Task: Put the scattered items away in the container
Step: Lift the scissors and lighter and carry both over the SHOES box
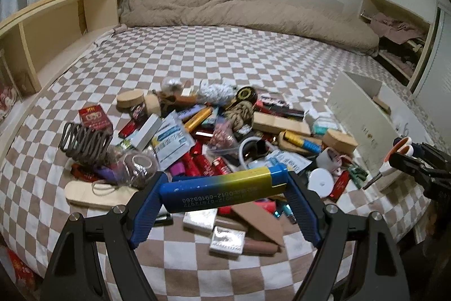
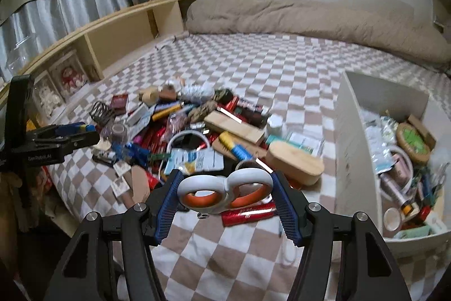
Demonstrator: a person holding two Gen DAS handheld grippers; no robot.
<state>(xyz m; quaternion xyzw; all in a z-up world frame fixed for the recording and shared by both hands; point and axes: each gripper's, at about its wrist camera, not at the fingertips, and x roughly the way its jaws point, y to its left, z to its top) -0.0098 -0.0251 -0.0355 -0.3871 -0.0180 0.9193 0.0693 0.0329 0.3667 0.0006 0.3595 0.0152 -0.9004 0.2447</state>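
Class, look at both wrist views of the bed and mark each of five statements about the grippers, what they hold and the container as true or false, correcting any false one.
1. The left gripper is shut on a blue and yellow lighter held crosswise. True.
2. The right gripper is empty. False: it is shut on the white and orange scissors, gripped by the handle loops.
3. The white open-topped box already holds items. True.
4. The bed is covered by a plain blue sheet. False: the sheet is a brown and white checked sheet.
5. The pile of scattered items lies inside the white box. False: it lies on the checked sheet beside the box.
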